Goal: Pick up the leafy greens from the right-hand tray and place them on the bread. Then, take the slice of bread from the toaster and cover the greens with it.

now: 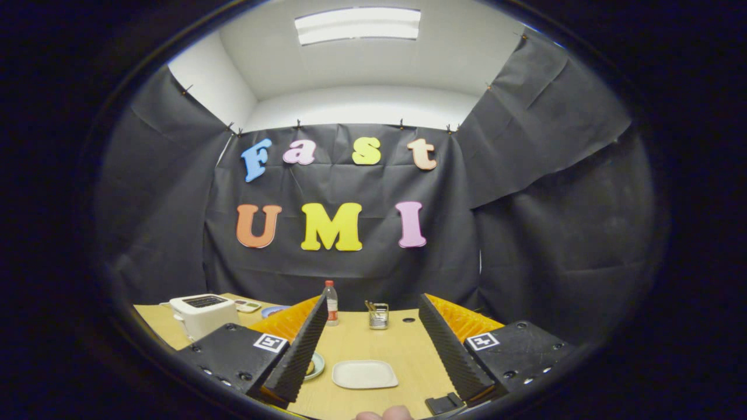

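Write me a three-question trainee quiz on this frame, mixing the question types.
1. True or false: the claw is shut on the square white plate.
2. Which item stands left of the fingers on the wooden table? A) the white toaster B) the wire holder C) a kettle
3. Fill in: beyond the fingers, near the back wall, a clear ______ stands beside the wire holder.

Key: 1 false: the claw is open, with the plate lying between the fingers, untouched. 2 A. 3 bottle.
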`<state>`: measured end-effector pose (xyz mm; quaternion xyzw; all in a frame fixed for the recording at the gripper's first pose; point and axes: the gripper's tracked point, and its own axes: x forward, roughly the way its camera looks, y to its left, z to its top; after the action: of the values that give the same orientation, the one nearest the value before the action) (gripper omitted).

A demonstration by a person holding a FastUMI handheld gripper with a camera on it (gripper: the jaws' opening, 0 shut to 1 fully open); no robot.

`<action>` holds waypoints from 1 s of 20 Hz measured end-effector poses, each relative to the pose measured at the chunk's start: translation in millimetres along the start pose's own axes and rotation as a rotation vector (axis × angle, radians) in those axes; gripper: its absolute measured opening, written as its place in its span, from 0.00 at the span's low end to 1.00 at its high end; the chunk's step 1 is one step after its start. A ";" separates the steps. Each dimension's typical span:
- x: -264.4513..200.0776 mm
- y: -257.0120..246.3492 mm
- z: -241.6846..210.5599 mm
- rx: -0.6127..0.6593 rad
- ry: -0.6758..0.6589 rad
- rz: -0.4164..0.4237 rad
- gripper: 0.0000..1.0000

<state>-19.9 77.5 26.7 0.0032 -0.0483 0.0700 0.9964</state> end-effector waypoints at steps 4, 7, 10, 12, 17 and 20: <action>-1.9 -1.8 18.6 -0.015 -0.035 -0.017 0.95; -2.8 8.7 23.1 -0.021 -0.046 -0.006 0.95; 1.2 16.2 27.9 -0.012 -0.065 -0.018 0.95; 3.4 26.5 25.2 0.001 -0.058 -0.005 0.95; 5.0 40.4 19.4 0.004 -0.031 0.021 0.95; 5.1 41.8 16.3 0.002 -0.028 0.027 0.95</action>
<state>-22.2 119.4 43.4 0.0044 -0.0620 0.0835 0.9946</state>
